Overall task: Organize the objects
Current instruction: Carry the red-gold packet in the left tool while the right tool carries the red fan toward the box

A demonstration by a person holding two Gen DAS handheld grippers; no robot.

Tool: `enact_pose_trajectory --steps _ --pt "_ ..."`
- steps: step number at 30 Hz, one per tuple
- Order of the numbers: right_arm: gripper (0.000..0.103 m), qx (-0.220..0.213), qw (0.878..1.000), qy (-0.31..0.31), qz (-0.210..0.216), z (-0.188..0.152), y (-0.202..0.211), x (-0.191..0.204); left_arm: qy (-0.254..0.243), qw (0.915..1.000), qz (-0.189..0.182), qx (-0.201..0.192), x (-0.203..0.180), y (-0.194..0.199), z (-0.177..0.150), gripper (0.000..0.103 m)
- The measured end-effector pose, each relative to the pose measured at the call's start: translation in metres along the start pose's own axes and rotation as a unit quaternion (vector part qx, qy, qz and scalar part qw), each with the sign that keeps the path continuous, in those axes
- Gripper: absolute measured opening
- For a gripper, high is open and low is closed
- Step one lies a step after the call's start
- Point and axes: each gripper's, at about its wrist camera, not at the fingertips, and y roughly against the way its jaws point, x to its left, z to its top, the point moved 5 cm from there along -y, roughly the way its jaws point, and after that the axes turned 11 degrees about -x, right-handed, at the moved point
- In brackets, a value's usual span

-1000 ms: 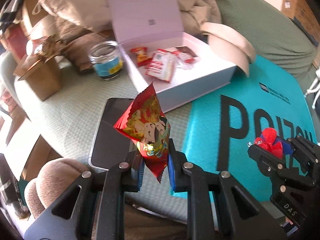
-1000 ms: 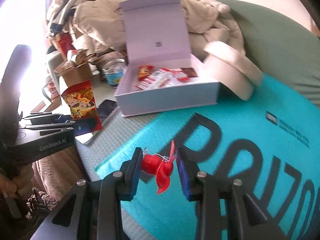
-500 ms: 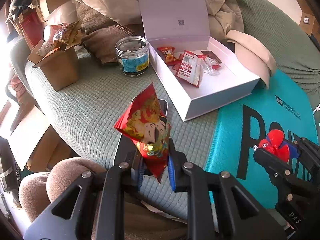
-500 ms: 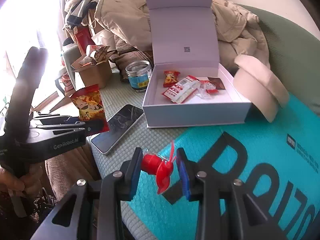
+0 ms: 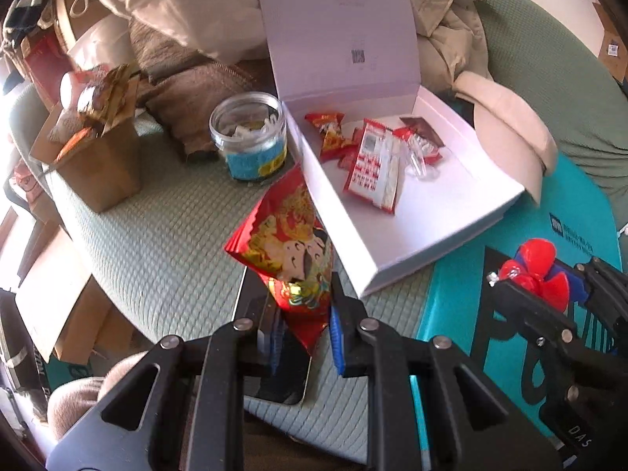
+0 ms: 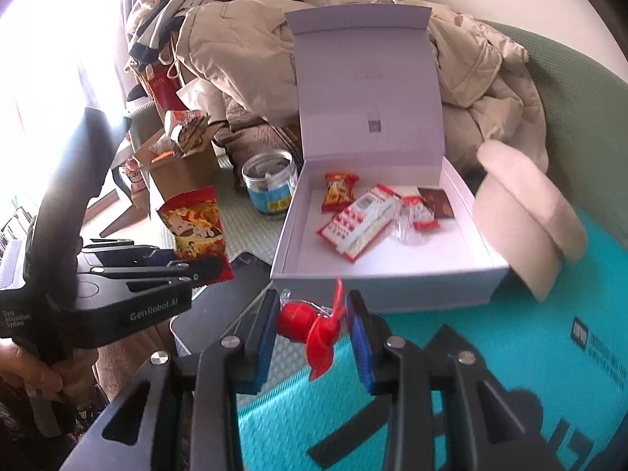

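My left gripper [image 5: 304, 325] is shut on a red snack packet [image 5: 286, 251] with a cartoon face, held upright above a phone [image 5: 274, 369]. The packet also shows in the right wrist view [image 6: 194, 227]. My right gripper [image 6: 312, 337] is shut on a small red toy fan [image 6: 310, 325], just in front of the open white box [image 6: 376, 286]; the fan also shows in the left wrist view [image 5: 535, 271]. The box [image 5: 412, 251] holds several red snack packets [image 5: 373, 165] and has its lid standing up.
A glass jar with a blue label [image 5: 249, 137] stands left of the box. A brown paper bag [image 5: 94, 157] is further left. A beige cap [image 5: 510, 133] lies right of the box. A teal mailer bag [image 6: 510, 373] covers the green sofa. Clothes are piled behind.
Both grippers have moved closer to the white box, each still holding its object. The box and jar appear larger and nearer.
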Motion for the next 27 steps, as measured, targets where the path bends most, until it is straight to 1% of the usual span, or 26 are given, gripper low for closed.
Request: enact_pose_trajectory --steps 3,5,7,21,27 --pt "0.034 0.005 1.000 0.001 0.008 0.009 -0.010 -0.005 -0.001 1.0000 -0.001 0.002 -0.001 -0.007 0.009 0.019" --pt "0.034 0.011 1.000 -0.008 0.024 0.015 -0.017 -0.008 0.001 0.9999 -0.009 0.006 -0.003 -0.012 0.014 0.019" --pt "0.034 0.014 0.999 -0.011 0.031 0.019 -0.022 -0.011 0.000 0.9998 -0.016 0.008 -0.006 -0.017 0.019 0.019" --pt "0.034 0.006 1.000 0.013 0.020 0.056 -0.056 -0.038 -0.036 0.9989 -0.030 0.002 -0.027 -0.051 0.059 0.019" --pt "0.034 0.003 1.000 0.023 0.015 0.069 -0.068 -0.049 -0.046 0.9985 -0.028 -0.005 -0.030 -0.065 0.076 0.019"
